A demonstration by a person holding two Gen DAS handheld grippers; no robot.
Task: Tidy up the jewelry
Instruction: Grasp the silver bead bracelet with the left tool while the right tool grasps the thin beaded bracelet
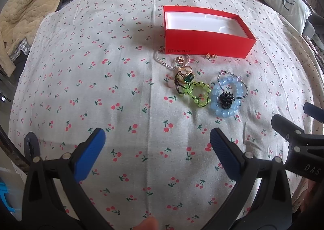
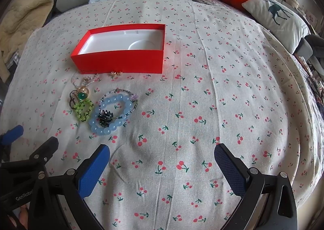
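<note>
A cherry-print cloth (image 1: 125, 92) covers the bed. The left gripper (image 1: 157, 141) hovers above it with its blue-padded fingers spread wide apart, holding nothing. Ahead of it the jewelry lies in a loose cluster: a thin pearl bracelet (image 1: 162, 60) touching the front wall of the red box (image 1: 208, 44), a gold ring with a green stone (image 1: 187, 76), a green beaded bracelet (image 1: 197, 94), then a blue beaded bracelet (image 1: 227, 98) around a black hair clip (image 1: 225, 99). The white-lined box stands open. The right gripper (image 2: 162, 157), well apart from the cluster, is likewise wide open and empty.
</note>
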